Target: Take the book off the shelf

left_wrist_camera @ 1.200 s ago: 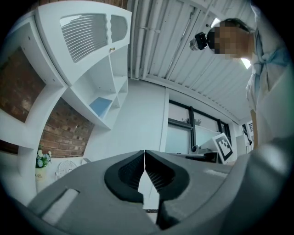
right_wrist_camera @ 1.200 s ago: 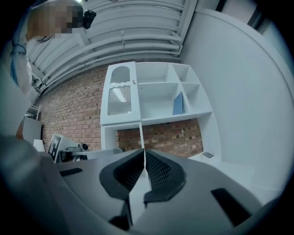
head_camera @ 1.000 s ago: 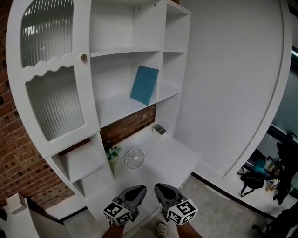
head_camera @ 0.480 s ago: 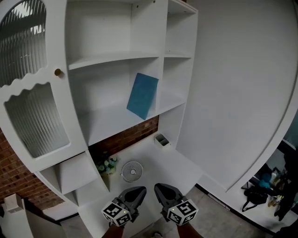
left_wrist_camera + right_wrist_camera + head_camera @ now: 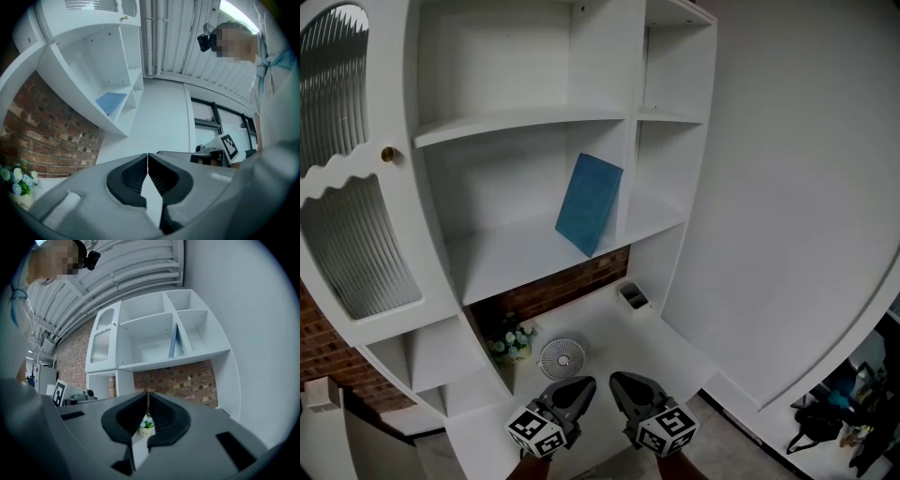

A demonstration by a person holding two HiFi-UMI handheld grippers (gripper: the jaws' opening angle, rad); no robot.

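A blue book (image 5: pixel 590 203) leans tilted against the divider on the middle shelf of the white shelf unit (image 5: pixel 516 258). The right gripper view shows the same book (image 5: pixel 174 341) edge-on, and in the left gripper view the book (image 5: pixel 111 101) lies far off. My left gripper (image 5: pixel 580 385) and right gripper (image 5: pixel 623 383) hang side by side low in the head view, well below and in front of the shelf. Both are shut with nothing between their jaws. The left gripper's tips (image 5: pixel 147 155) meet, and so do the right gripper's tips (image 5: pixel 147 392).
On the white desk (image 5: pixel 661 337) under the shelf stand a small round fan (image 5: pixel 562 357), a pot of flowers (image 5: pixel 510 343) and a small grey box (image 5: pixel 633 296). A ribbed glass cabinet door (image 5: pixel 342 225) is at left. A white wall (image 5: pixel 797 187) lies right.
The head view has drawn closer and swung left, so the shelf and book look larger and the floor at right has mostly left view. Both grippers hold the same low place, shut.
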